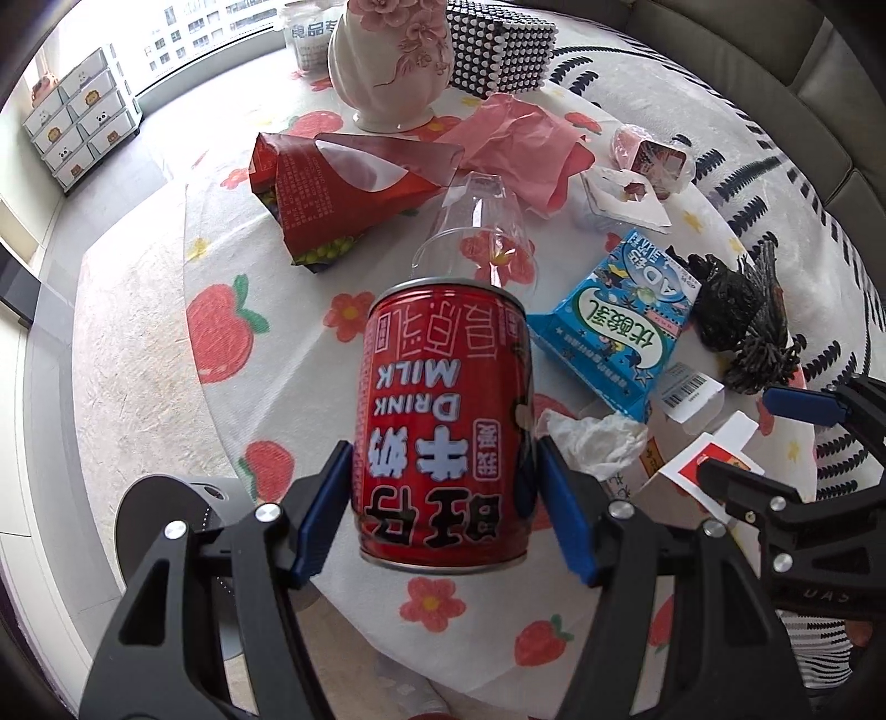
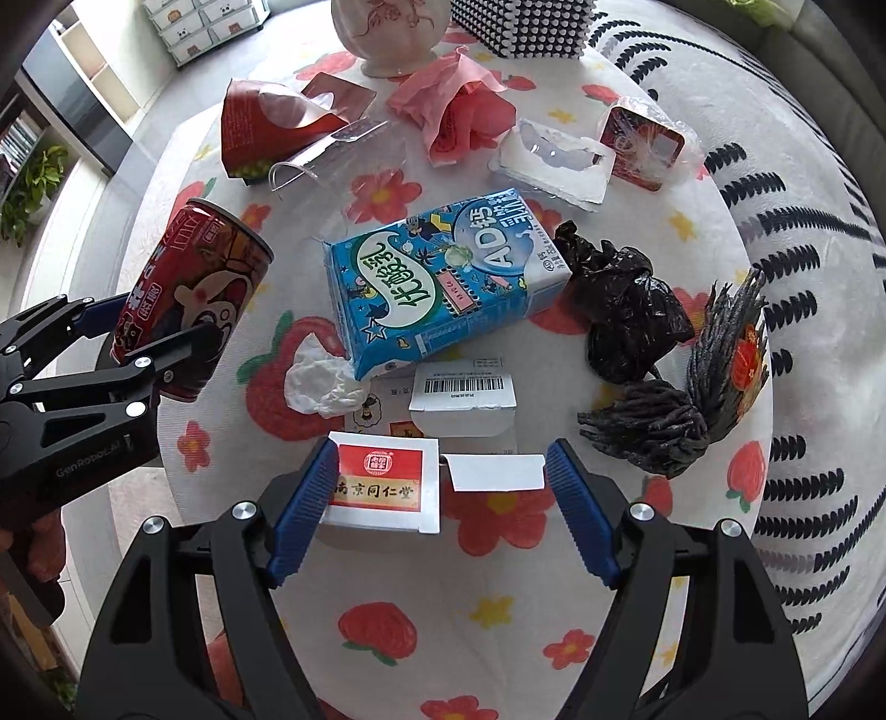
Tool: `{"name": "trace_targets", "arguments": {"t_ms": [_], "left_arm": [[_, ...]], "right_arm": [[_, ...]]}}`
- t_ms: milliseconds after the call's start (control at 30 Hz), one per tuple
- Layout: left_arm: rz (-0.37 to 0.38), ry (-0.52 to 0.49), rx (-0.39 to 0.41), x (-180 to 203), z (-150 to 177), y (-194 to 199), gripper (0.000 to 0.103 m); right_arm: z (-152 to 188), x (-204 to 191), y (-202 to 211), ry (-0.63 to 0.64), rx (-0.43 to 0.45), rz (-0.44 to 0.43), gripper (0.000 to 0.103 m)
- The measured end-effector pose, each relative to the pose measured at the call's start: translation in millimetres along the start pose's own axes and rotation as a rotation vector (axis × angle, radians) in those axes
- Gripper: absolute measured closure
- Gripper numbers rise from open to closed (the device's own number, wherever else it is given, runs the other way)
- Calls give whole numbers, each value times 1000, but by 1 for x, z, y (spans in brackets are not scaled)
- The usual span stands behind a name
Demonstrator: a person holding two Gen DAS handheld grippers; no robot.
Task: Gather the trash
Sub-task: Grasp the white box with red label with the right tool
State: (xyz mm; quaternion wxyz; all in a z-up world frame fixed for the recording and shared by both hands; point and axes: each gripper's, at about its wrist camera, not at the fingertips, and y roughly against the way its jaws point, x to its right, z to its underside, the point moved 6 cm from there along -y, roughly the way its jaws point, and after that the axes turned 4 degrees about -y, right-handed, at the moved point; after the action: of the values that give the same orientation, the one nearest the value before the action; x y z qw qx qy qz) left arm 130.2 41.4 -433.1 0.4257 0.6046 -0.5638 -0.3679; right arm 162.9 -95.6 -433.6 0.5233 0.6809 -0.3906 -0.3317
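My left gripper (image 1: 446, 498) is shut on a red milk drink can (image 1: 443, 421) and holds it above the table; the can (image 2: 188, 299) and the left gripper (image 2: 160, 343) also show in the right wrist view. My right gripper (image 2: 443, 498) is open above a small red-and-white box (image 2: 382, 487) with a white flap (image 2: 495, 472); the box lies by its left finger. A blue milk carton (image 2: 443, 282), a crumpled white tissue (image 2: 326, 382), a black plastic bag (image 2: 626, 310), pink paper (image 2: 459, 105), a red snack bag (image 2: 266, 127) and a clear cup (image 2: 332, 160) lie on the table.
A white vase (image 1: 387, 61) and a black-and-white studded box (image 1: 498, 50) stand at the table's far side. A dark fringed bundle (image 2: 692, 404) lies at the right. A barcode label (image 2: 465, 387), a blister pack (image 2: 554, 160) and a wrapped red cup (image 2: 648, 144) lie about. The tablecloth (image 2: 498, 637) has fruit prints.
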Motion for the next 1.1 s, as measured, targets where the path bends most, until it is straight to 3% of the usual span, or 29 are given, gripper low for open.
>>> {"name": "trace_targets", "arguments": {"t_ms": [800, 1100], "left_arm": [[9, 17, 17, -18, 20, 21, 37], [7, 19, 19, -26, 27, 26, 38]], "right_arm": [[35, 3, -27, -154, -88, -71, 24], [19, -8, -21, 2, 29, 39, 24]]}}
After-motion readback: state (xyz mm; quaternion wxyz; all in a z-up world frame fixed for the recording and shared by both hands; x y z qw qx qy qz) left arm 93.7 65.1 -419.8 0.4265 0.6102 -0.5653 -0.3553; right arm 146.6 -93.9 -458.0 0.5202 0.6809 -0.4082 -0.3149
